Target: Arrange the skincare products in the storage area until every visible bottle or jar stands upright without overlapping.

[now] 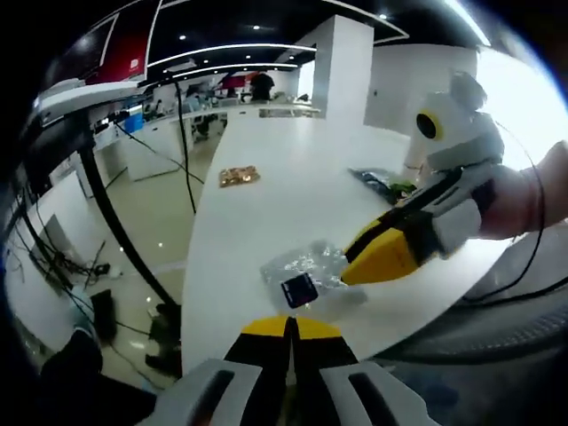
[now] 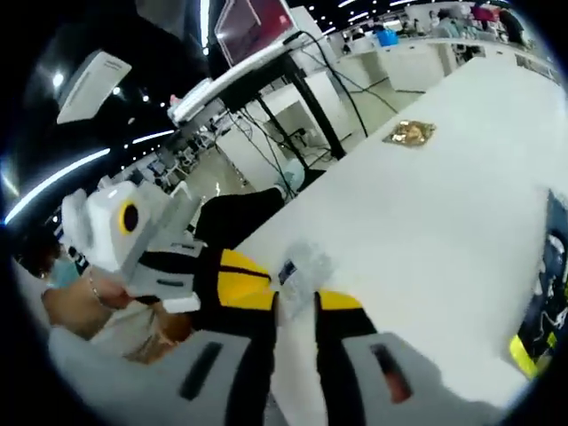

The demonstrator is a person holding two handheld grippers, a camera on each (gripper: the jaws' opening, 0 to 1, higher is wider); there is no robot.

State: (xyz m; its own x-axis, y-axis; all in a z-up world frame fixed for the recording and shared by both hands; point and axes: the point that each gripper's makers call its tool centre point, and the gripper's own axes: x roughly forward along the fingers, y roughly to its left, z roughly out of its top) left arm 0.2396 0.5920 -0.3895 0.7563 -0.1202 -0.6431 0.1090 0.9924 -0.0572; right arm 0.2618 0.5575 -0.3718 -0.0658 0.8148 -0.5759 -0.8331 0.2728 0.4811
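White long table (image 1: 293, 169) in the left gripper view carried a clear crinkled plastic packet with a dark label (image 1: 302, 271) near its front edge. The left gripper (image 1: 289, 330) had its jaws pressed together. The right gripper (image 1: 355, 271) touched the packet.

In the right gripper view, the right gripper (image 2: 296, 302) stood slightly spread beside the packet (image 2: 302, 266); the left gripper (image 2: 257, 288) was close

Crinkly clear plastic packet (image 1: 306, 266) lies on smooth, matt white table (image 1: 266, 151).
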